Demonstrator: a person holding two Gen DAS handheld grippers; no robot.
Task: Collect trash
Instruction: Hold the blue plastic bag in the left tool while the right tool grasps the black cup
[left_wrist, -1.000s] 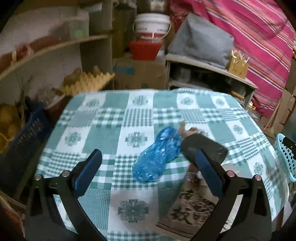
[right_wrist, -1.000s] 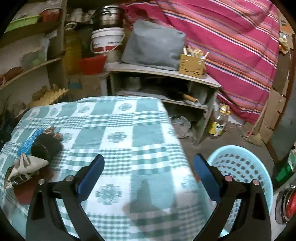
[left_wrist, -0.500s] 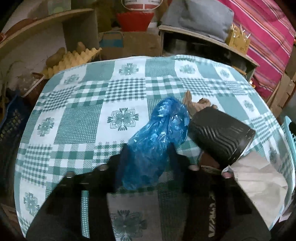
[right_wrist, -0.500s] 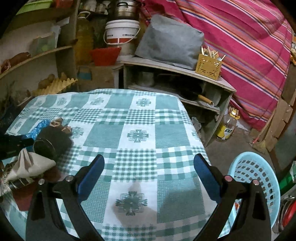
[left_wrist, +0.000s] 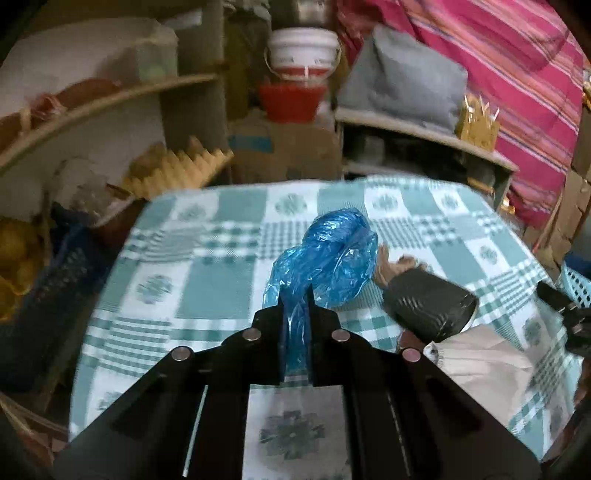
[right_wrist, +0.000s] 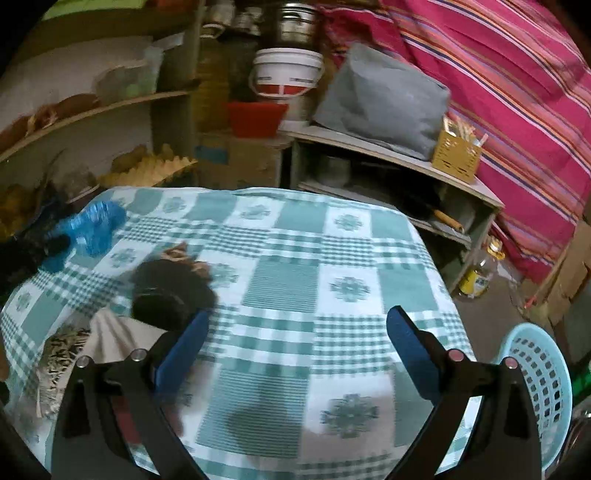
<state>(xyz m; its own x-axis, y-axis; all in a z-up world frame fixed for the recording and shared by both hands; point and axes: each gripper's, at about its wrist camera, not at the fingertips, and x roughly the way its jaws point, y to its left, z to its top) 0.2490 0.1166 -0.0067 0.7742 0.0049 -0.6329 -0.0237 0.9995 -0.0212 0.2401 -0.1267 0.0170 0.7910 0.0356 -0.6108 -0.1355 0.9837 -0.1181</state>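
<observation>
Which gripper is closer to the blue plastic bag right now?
Left. The left gripper is shut on the blue plastic bag, pinching its near end. The right gripper hangs open over the tablecloth, well away from it.

A crumpled blue bag (left_wrist: 328, 258) of thin, shiny plastic is pinched at its near end between the closed jaws of the left gripper (left_wrist: 296, 314), its bulk bulging out ahead of the fingertips. Just right of those jaws a black ribbed cup (left_wrist: 428, 304) lies on its side, with a pale paper (left_wrist: 484, 360) beside it. A light-blue basket (right_wrist: 535, 373) stands right of the right gripper's (right_wrist: 295, 334) parted jaws.
</observation>
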